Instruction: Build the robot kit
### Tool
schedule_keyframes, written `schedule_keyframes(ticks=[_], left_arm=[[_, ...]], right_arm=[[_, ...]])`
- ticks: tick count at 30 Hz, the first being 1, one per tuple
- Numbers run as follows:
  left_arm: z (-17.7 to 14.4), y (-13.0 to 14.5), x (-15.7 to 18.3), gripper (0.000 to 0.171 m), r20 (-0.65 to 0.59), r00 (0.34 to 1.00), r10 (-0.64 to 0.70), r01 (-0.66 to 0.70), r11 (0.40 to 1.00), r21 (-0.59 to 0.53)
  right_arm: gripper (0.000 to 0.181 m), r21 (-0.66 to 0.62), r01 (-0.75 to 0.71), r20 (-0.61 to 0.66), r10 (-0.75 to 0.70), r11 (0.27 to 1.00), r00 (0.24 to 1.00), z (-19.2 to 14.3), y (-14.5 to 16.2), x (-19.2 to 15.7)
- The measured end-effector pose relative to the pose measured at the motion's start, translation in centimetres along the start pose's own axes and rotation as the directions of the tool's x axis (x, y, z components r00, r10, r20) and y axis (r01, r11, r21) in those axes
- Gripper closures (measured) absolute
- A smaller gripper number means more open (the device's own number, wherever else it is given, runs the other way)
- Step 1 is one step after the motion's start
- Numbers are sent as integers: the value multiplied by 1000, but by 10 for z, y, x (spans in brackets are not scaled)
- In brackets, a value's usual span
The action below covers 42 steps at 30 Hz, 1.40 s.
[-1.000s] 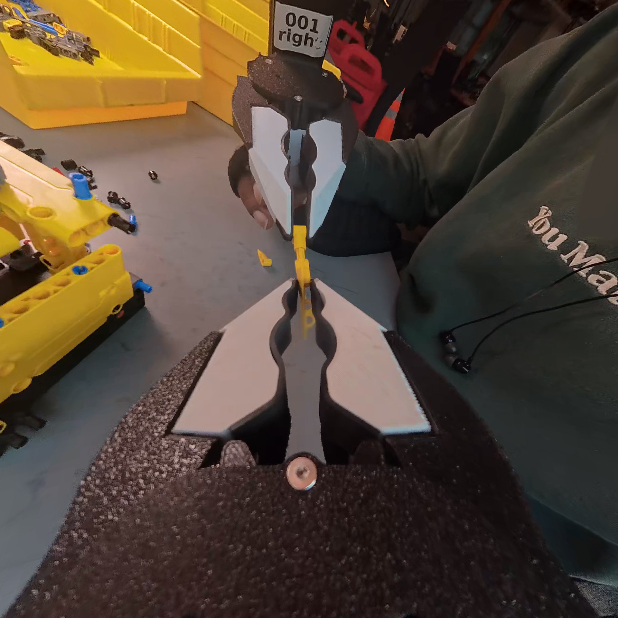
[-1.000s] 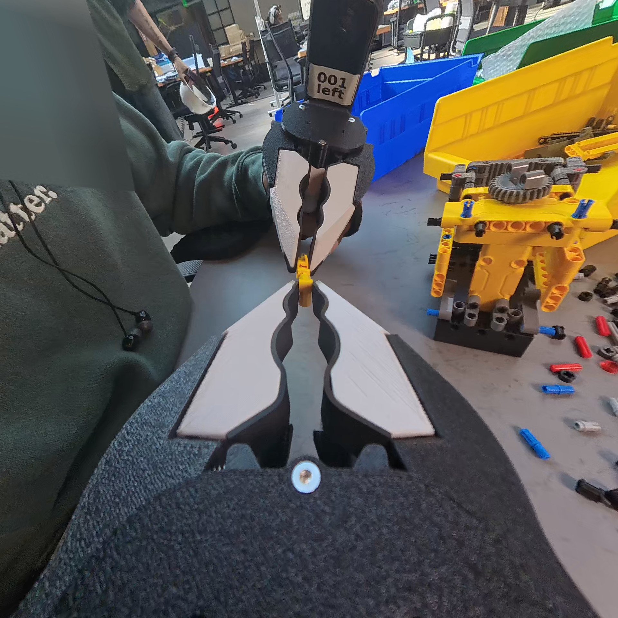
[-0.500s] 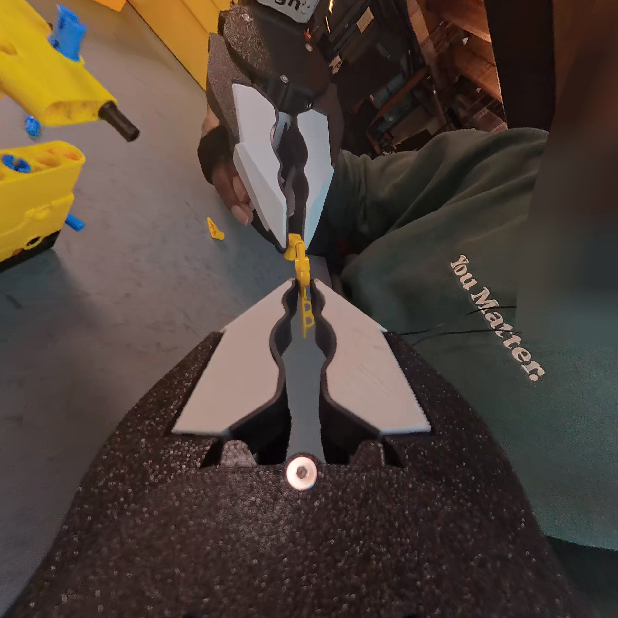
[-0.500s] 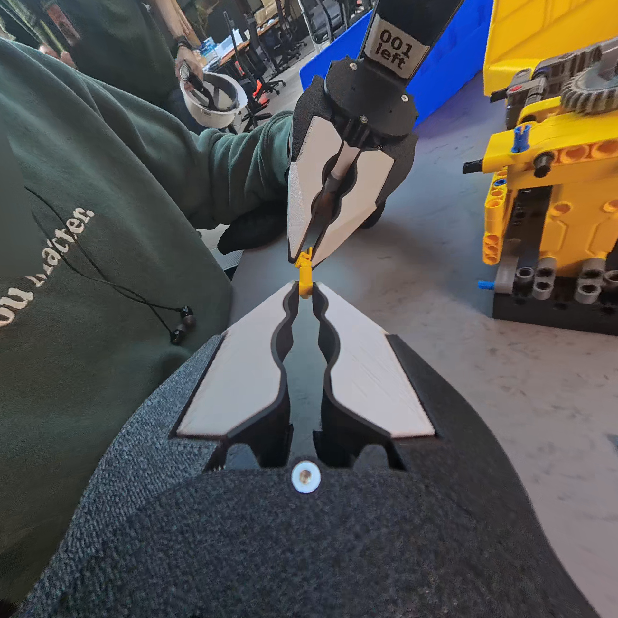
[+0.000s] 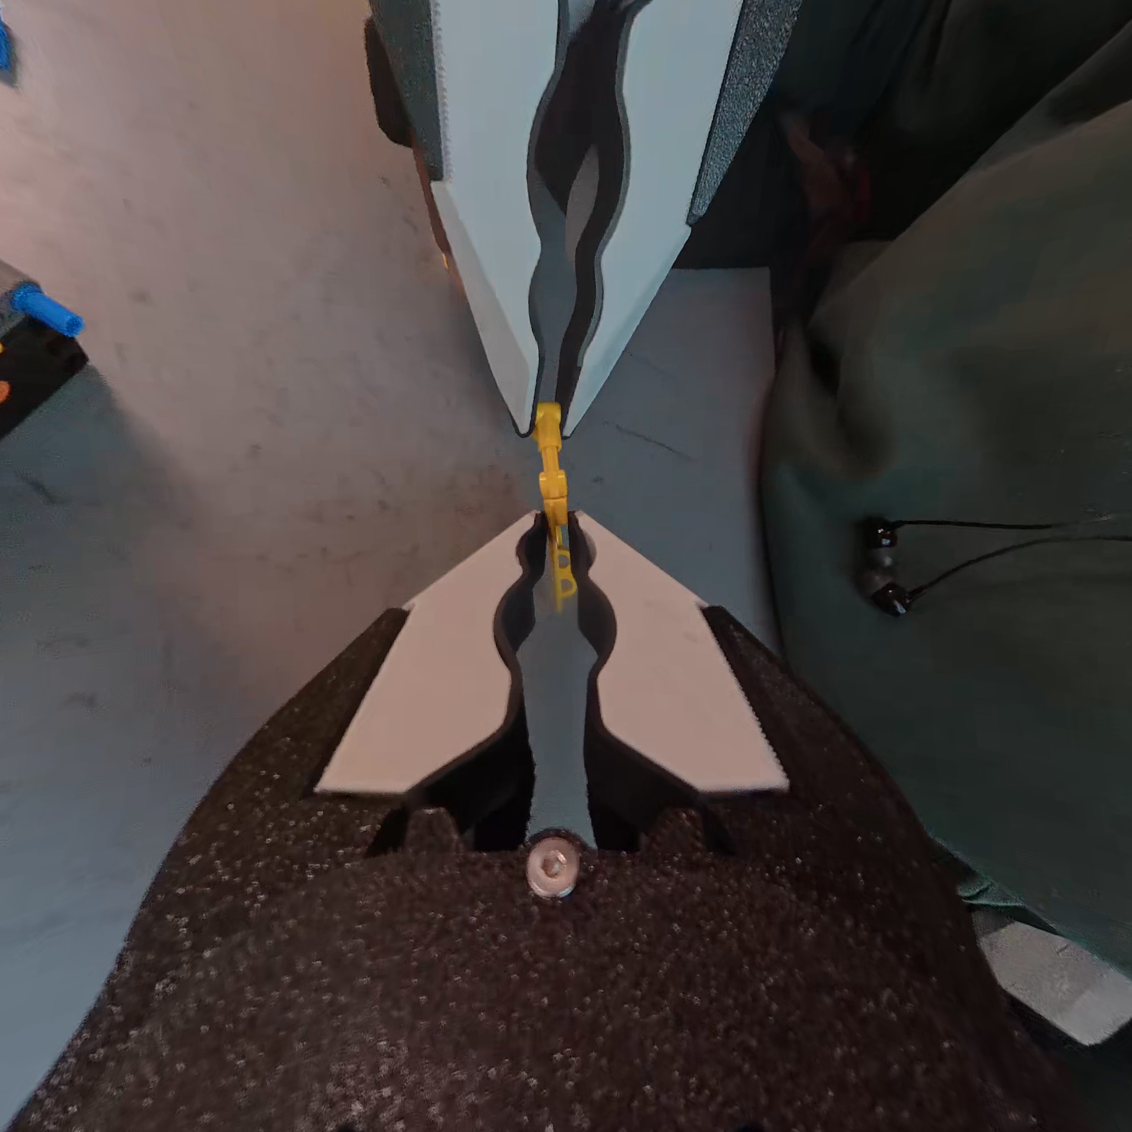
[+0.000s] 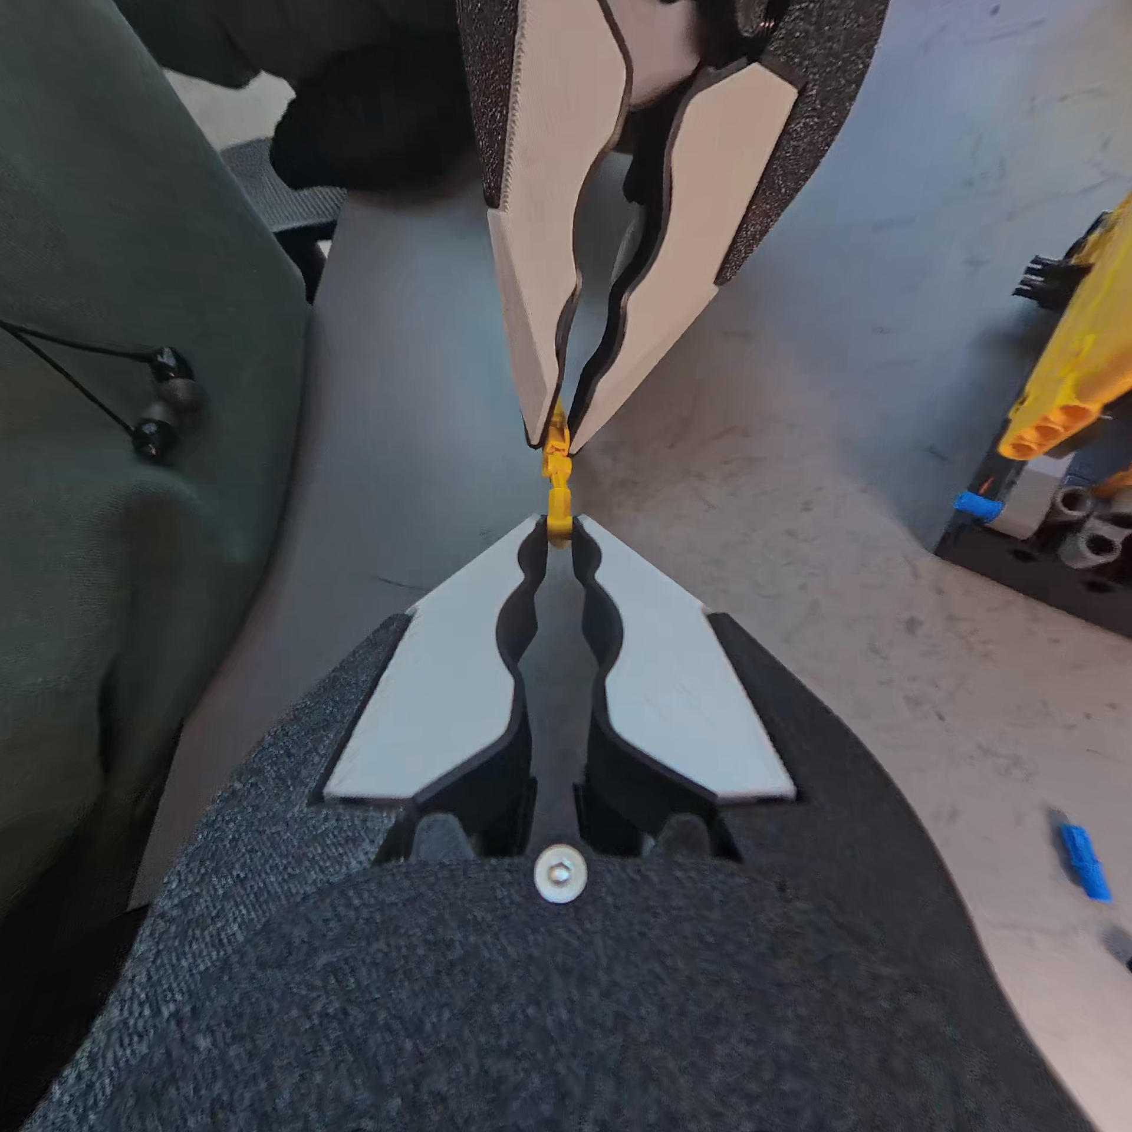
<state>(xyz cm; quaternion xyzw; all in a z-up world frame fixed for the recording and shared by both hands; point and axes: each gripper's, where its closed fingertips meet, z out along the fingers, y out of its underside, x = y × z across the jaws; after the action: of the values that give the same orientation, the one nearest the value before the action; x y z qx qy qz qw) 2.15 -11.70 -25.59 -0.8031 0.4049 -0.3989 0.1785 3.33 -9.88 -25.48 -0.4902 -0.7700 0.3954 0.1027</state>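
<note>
A small yellow plastic piece (image 5: 552, 484) spans the gap between my two grippers above the grey table (image 5: 245, 367). My left gripper (image 5: 556, 519) is shut on its near end, and a thin perforated part runs back between the fingers. The right gripper (image 5: 545, 429) comes in from above, shut on the far end. In the right wrist view my right gripper (image 6: 558, 525) is shut on the yellow piece (image 6: 557, 484), and the left gripper (image 6: 551, 438) pinches its other end from above. The two tips stand close, facing each other.
A yellow and black brick model stands at the right in the right wrist view (image 6: 1066, 416) and at the left edge in the left wrist view (image 5: 30, 361). A loose blue pin (image 6: 1084, 860) lies on the table. A person's green sweatshirt (image 5: 980, 490) with hanging earbuds (image 5: 885, 569) is close by. The grippers are tip to tip, or close to it. The right tips stand about 15 centimetres off the loose blue pin (image 6: 1084, 860).
Both grippers have tilted down toward the table, still shut on the yellow piece. The views now look at the tabletop; the bins and the room have left the frame.
</note>
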Motion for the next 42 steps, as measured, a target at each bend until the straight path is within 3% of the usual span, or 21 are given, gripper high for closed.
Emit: schedule_keyframes(ticks=[9, 12, 18, 24, 29, 34, 42], left_arm=[[11, 9, 3, 166, 46, 996, 75, -69, 991, -114], [12, 7, 2, 166, 62, 995, 79, -72, 992, -99], [0, -11, 4, 166, 101, 989, 110, -110, 994, -2], [-21, -31, 8, 166, 102, 986, 128, -145, 974, 176], [-26, -42, 13, 166, 123, 978, 168, -193, 955, 226], [-16, -39, 16, 166, 140, 969, 204, -225, 961, 162], [-16, -42, 13, 166, 142, 973, 180, -207, 956, 208]], right_arm=[[175, -248, 172, -20, -183, 953, 983, 7, 13, -6], [175, -294, 176, -24, -191, 939, 981, 6, 15, -7], [176, -200, 81, -62, -95, 976, 993, -1, 8, -6], [175, 99, -73, -59, 79, 992, 995, -23, -14, -3], [175, 201, -46, -83, 63, 979, 995, -35, -22, -5], [175, 135, -5, -94, 18, 991, 995, -33, -14, -10], [176, 82, -8, -120, 18, 997, 993, -34, -12, -6]])
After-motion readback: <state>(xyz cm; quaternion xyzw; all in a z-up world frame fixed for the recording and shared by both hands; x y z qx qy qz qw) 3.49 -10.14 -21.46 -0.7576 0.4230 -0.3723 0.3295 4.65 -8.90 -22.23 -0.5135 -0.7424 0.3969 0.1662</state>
